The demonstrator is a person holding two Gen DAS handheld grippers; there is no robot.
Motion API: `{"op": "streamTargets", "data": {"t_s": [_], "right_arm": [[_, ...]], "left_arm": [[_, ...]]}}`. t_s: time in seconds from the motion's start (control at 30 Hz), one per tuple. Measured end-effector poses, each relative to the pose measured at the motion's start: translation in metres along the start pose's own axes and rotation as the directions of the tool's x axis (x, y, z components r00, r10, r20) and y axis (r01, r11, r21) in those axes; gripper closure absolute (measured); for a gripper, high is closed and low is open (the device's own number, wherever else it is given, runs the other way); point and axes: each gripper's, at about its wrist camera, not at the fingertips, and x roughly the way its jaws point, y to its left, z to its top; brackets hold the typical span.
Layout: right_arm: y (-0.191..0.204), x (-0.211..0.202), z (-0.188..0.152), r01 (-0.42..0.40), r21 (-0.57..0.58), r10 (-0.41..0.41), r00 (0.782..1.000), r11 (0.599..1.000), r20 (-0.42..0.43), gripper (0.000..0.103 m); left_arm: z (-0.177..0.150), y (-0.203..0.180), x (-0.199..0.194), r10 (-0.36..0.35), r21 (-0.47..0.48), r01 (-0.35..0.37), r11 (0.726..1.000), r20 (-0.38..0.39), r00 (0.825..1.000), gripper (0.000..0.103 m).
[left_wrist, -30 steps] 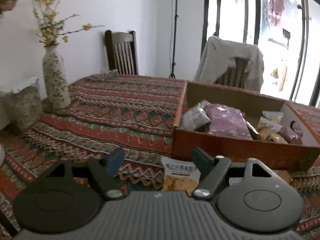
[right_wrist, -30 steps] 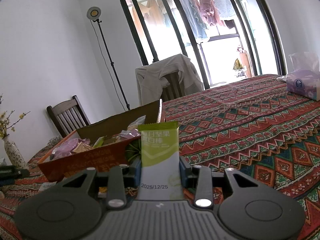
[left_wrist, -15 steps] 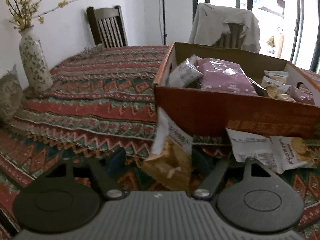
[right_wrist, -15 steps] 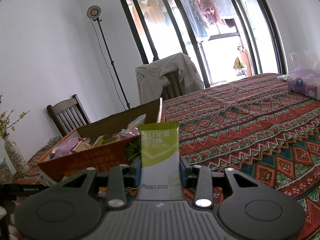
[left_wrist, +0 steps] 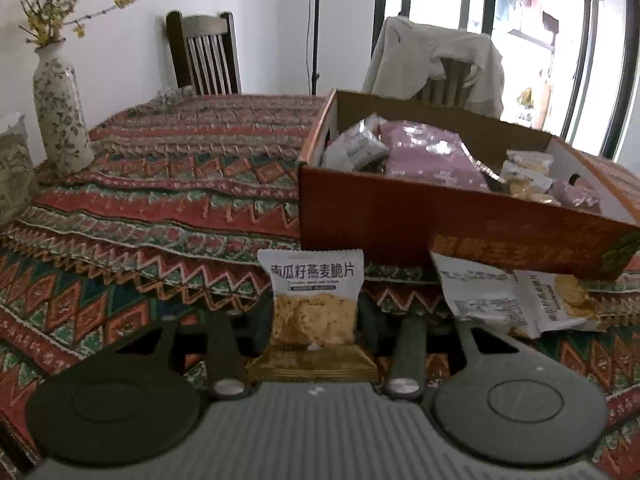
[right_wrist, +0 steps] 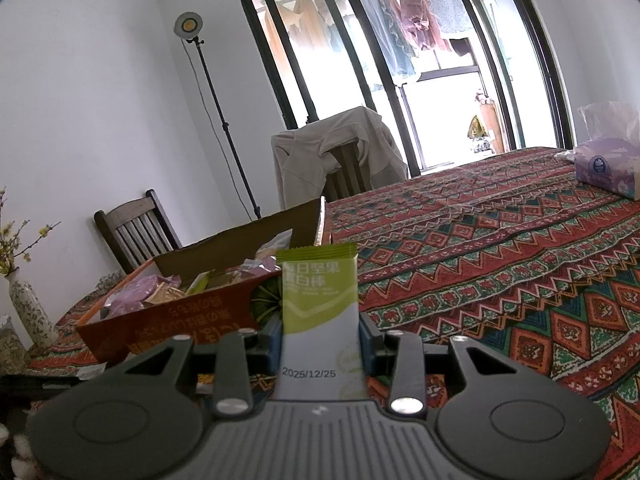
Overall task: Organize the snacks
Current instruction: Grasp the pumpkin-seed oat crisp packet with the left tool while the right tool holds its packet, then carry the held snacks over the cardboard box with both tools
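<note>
In the left wrist view a white packet of oat crisps [left_wrist: 312,280] stands upright between the fingers of my left gripper [left_wrist: 314,312]. The jaws are closing on it, with the fingers against its sides. Right behind it is the orange cardboard box [left_wrist: 400,216] holding several snack packets. In the right wrist view my right gripper [right_wrist: 320,328] is shut on a green and white nut bar [right_wrist: 318,280], held upright in front of the same box's [right_wrist: 168,320] right corner.
Two more white packets [left_wrist: 512,300] lie on the patterned cloth against the box front. A flowered vase [left_wrist: 60,108] stands far left, a tissue pack [right_wrist: 608,168] far right. Chairs [left_wrist: 204,56] stand behind the table.
My left gripper sank toward the cloth and its jaws narrowed around the oat crisp packet, which now stands straight instead of leaning. The right gripper and its bar stayed still.
</note>
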Motion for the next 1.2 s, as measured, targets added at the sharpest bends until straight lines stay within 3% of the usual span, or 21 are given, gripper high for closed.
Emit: {"op": "streamTargets", "data": {"t_s": [0.3, 0.57, 0.9, 1.2], "right_arm": [[0.023, -0.018, 0.003, -0.021, -0.105, 0.03, 0.996, 0.994, 0.084, 0.067], [0.057, -0.021, 0.042, -0.066, -0.158, 0.088, 0.987, 0.985, 0.135, 0.067], [0.089, 0.029, 0.098, -0.098, -0.146, 0.12, 0.98, 0.984, 0.156, 0.067], [0.089, 0.098, 0.11, -0.074, -0.081, 0.086, 0.984, 0.994, 0.158, 0.067]], "left_arm": [[0.015, -0.001, -0.053, -0.047, 0.014, 0.045, 0.999, 0.159, 0.986, 0.059], [0.05, -0.026, -0.072, -0.13, 0.045, 0.123, 0.991, 0.245, 0.961, 0.059], [0.092, -0.051, -0.047, -0.184, 0.005, 0.19, 0.982, 0.271, 0.945, 0.059], [0.12, -0.061, 0.0, -0.148, -0.068, 0.178, 0.982, 0.312, 0.939, 0.059]]}}
